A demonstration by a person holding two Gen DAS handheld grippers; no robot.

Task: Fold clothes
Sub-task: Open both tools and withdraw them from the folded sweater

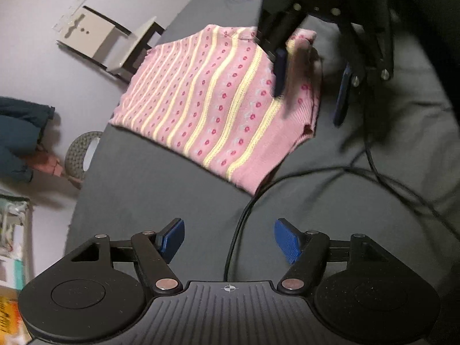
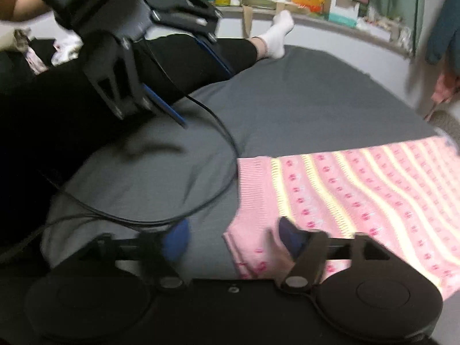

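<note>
A folded pink sweater (image 1: 212,100) with yellow stripes and red dots lies flat on the grey sheet (image 1: 149,189). My right gripper (image 1: 310,86) hovers open at its right end, one blue finger over the knit and the other over the sheet. In the right wrist view the ribbed hem corner of the sweater (image 2: 359,195) reaches in between the spread fingers of the right gripper (image 2: 234,240); nothing is clamped. My left gripper (image 1: 230,240) stands open over bare sheet, short of the sweater. It shows again as the left gripper (image 2: 205,96), raised at upper left.
A black cable (image 1: 247,215) loops over the sheet near the sweater's hem. A person's leg in black with a white sock (image 2: 277,33) lies along the bed's far side. A small chair (image 1: 115,46) and a woven basket (image 1: 82,156) stand on the floor beyond the bed edge.
</note>
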